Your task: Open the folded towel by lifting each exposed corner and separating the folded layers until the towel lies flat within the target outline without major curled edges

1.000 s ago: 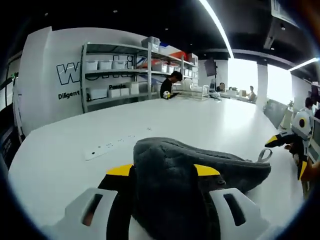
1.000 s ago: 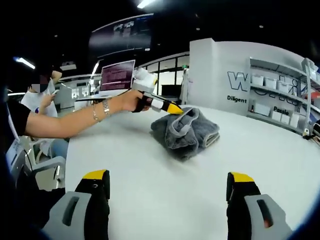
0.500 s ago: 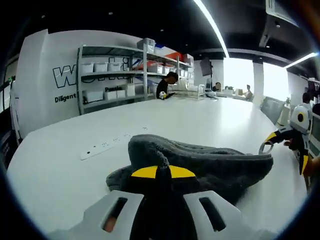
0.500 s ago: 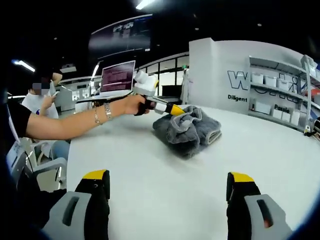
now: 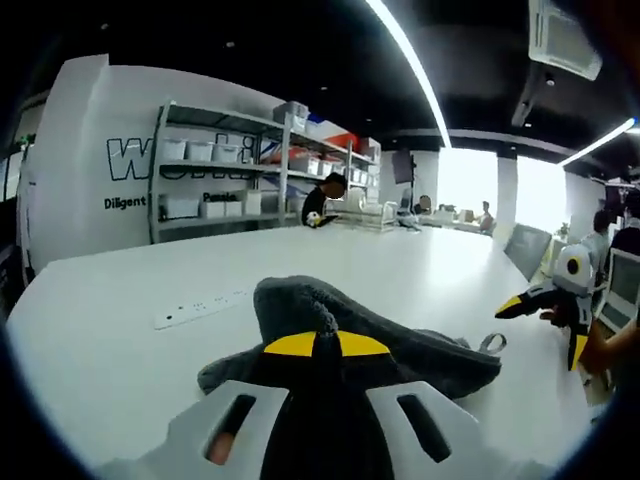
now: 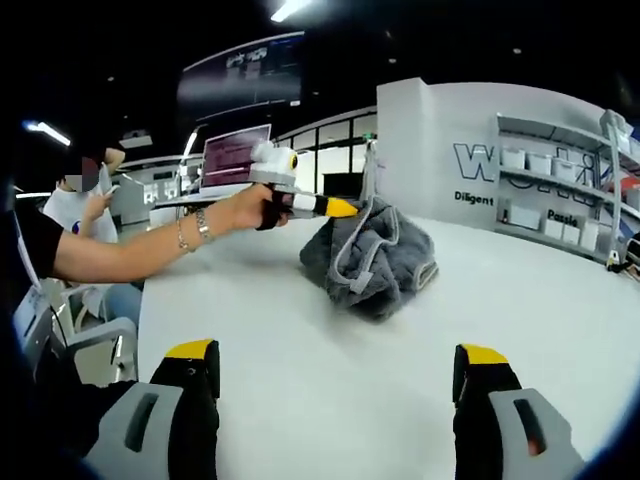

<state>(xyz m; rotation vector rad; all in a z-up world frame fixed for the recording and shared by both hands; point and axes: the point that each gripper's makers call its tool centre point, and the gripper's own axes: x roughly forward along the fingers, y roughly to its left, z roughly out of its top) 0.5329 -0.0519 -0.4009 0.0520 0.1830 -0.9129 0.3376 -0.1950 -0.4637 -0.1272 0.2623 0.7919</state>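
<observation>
The left hand-held gripper (image 5: 314,345) is pinched closed on a raised corner of the grey towel (image 5: 385,345), lifting it off the white table (image 5: 120,350). The right hand-held gripper (image 6: 335,365) hangs wide apart, empty, well short of the towel. Beyond the towel, the wall (image 5: 85,160) reads "Diligent".

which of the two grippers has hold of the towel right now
The left gripper: its fingers are pinched shut on the grey towel, lifting a corner. The right gripper hangs open, away from it.
</observation>
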